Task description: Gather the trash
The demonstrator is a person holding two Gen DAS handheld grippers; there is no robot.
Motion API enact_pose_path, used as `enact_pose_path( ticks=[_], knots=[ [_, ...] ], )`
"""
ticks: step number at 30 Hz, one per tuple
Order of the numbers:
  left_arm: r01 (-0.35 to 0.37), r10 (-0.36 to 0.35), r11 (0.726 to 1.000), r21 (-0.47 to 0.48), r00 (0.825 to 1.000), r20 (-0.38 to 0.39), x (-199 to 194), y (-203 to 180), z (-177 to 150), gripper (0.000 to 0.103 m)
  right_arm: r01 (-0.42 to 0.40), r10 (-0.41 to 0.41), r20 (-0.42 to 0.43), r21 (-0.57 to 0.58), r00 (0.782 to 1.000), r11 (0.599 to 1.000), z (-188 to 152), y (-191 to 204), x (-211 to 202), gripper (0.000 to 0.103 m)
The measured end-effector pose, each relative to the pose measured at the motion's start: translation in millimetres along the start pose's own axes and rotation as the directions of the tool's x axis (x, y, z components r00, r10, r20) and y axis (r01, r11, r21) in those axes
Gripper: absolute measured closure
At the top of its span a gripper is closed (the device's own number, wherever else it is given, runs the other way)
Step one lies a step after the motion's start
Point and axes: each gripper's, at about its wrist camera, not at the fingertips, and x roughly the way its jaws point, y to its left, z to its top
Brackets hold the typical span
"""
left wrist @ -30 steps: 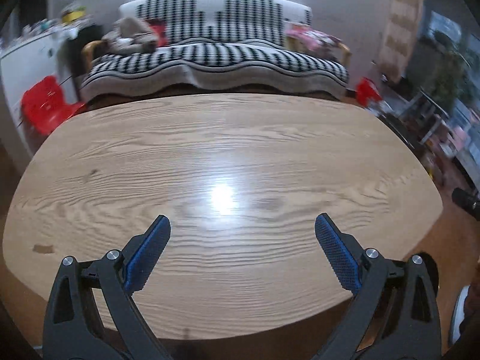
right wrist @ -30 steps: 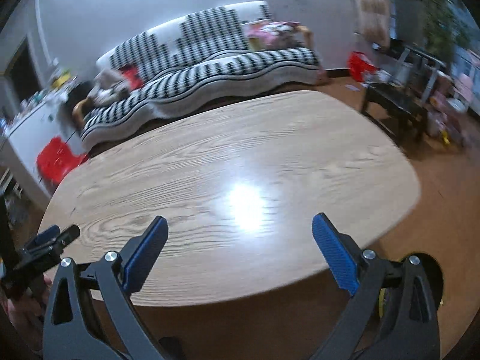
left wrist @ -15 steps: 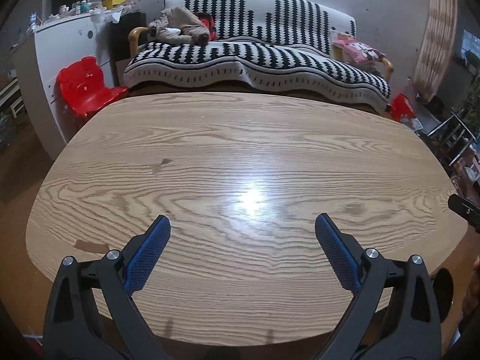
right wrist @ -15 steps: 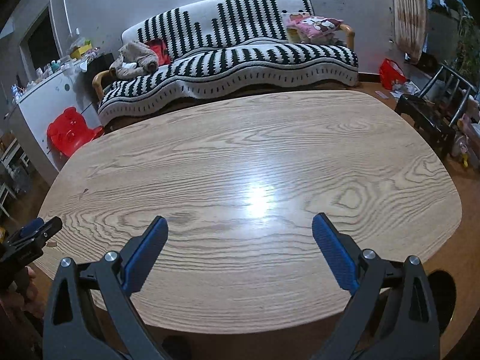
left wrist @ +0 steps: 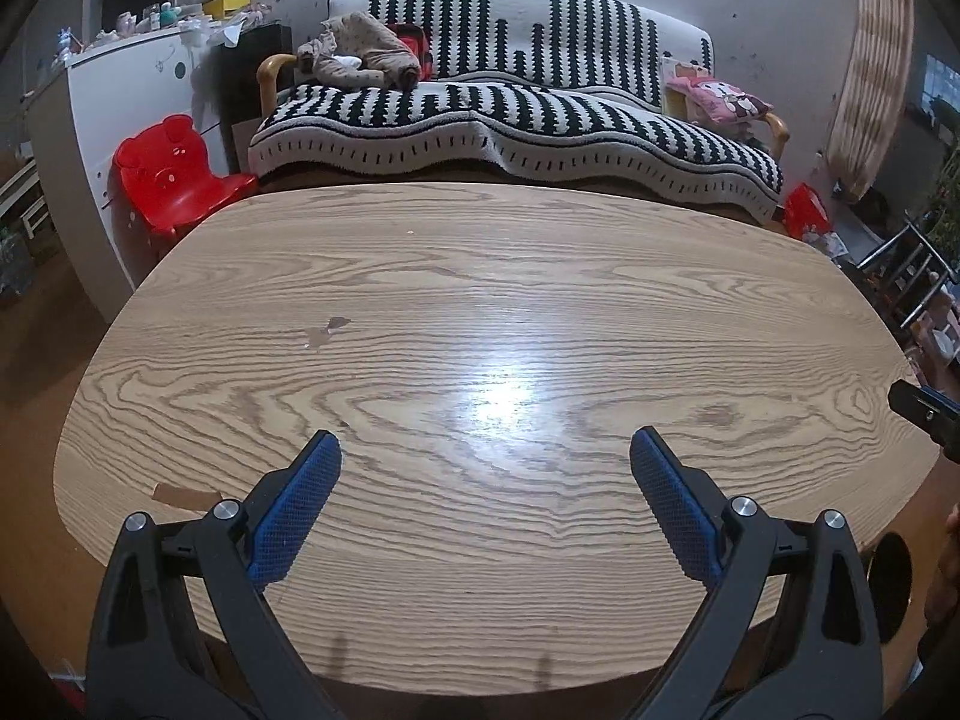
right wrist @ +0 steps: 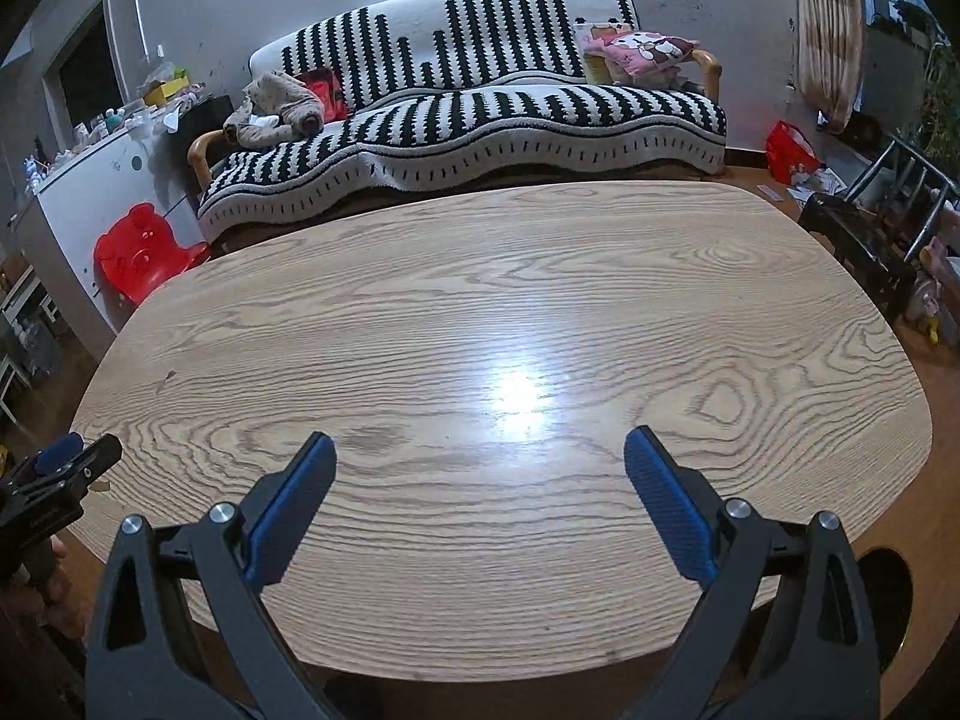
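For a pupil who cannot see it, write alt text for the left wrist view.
The open left hand-held gripper hovers over a bare oval wooden table. Behind stand a black-and-white striped sofa and a red bear-shaped chair.

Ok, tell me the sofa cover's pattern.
Black-and-white stripes on the sofa cover; clearest in the right wrist view.

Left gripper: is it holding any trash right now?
No. The left gripper is open, with only bare wooden table between its blue fingers.

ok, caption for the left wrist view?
Left gripper, jaws open, over a wooden table; striped sofa behind.
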Motion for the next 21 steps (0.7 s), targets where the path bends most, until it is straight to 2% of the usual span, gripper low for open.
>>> enact_pose_path(
  ticks=[21],
  knots=[
    [0.005, -0.005, 1.0, 0.013, 1.0, -0.001, -1.6, -5.2, -2.3, 0.009, 0.001, -0.001, 0.002, -0.004, 1.0, 1.0, 0.9, -2.2, -1.4, 0.01]
  ],
)
